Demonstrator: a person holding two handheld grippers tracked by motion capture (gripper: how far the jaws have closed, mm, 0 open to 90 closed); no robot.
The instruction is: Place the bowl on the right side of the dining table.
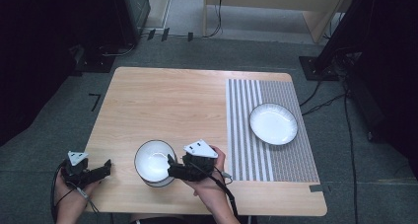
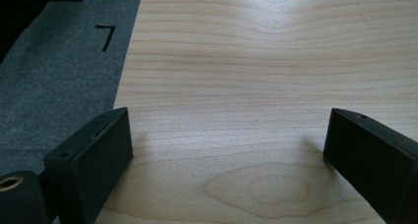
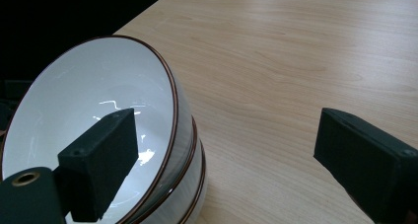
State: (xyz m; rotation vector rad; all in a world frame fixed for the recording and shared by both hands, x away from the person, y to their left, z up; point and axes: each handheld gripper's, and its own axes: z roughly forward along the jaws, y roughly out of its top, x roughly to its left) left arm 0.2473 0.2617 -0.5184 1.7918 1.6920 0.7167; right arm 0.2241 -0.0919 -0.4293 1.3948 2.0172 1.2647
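Note:
A stack of nested white bowls with brown rims (image 1: pixel 154 161) (image 3: pixel 88 100) stands on the wooden table (image 1: pixel 172 105) near its front edge. My right gripper (image 1: pixel 171 168) (image 3: pixel 226 135) is at the stack's right side and open wide. One jaw hangs inside the top bowl, the other is outside over bare wood, and the rim lies between them untouched. My left gripper (image 1: pixel 106 168) (image 2: pixel 226 135) rests at the table's front left corner, open, with only wood between its jaws.
A white plate with a dark rim (image 1: pixel 273 124) lies on a grey striped placemat (image 1: pixel 246 150) at the table's right side. Grey carpet (image 2: pixel 54 86) with a black mark borders the table's left edge. Cables and dark stands sit on the floor beyond.

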